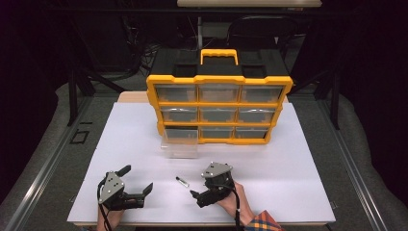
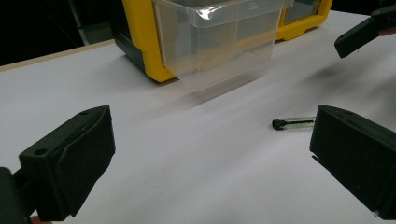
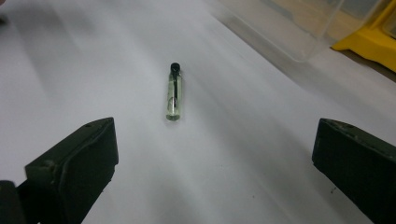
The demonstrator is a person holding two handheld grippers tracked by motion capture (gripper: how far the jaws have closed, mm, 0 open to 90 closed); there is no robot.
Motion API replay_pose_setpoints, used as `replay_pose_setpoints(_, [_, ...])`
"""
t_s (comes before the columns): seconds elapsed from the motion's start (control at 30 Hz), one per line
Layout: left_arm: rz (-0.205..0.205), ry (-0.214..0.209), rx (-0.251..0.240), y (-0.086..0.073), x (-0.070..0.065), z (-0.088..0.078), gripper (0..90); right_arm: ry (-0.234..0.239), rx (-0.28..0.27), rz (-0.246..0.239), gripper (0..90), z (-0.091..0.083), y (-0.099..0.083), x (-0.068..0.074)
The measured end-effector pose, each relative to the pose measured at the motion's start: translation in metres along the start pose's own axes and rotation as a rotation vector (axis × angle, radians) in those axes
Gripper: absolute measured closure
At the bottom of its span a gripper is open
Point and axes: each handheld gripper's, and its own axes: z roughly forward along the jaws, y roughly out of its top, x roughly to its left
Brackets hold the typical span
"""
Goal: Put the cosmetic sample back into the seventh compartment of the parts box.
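- Since the small vial (image 1: pixel 182 181) lies flat on the white desk (image 1: pixel 288 173) in front of the yellow drawer cabinet (image 1: pixel 219 103), everything hinges on how it sits between the two grippers.
- The left gripper (image 1: pixel 137 180) hovers to the vial's left, its fingers (image 2: pixel 70 158) wide apart and empty; from there the vial (image 2: pixel 294 123) lies off to one side, near one finger rather than centred.
- The vial rests just in front of the clear drawer (image 1: pixel 179 143) that is pulled out of the cabinet's bottom-left slot, apart from it.
- The right gripper (image 1: pixel 196 196) is the nearer one, just right of the vial, fingers (image 3: pixel 74 158) spread and holding nothing.
- In the right gripper view the vial (image 3: pixel 173 93) lies ahead of the gap, long axis pointing away, black cap at the far end, so closing across its width looks workable after a short advance.
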Motion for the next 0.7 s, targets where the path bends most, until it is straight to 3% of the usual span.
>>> replay_pose_setpoints(0.17, [0.001,-0.006,0.005,0.000,0.000,0.000,0.1,0.019,0.011,-0.013,0.0,0.009,0.006,0.005])
replay_pose_setpoints(0.4, [-0.003,-0.004,0.005,0.000,0.001,0.000,0.0,0.009,0.025,-0.031,0.8,0.017,0.014,0.011])
replay_pose_setpoints(0.7, [-0.006,-0.006,0.008,0.000,0.002,0.000,0.0,-0.013,0.052,-0.043,23.0,0.030,0.022,0.016])
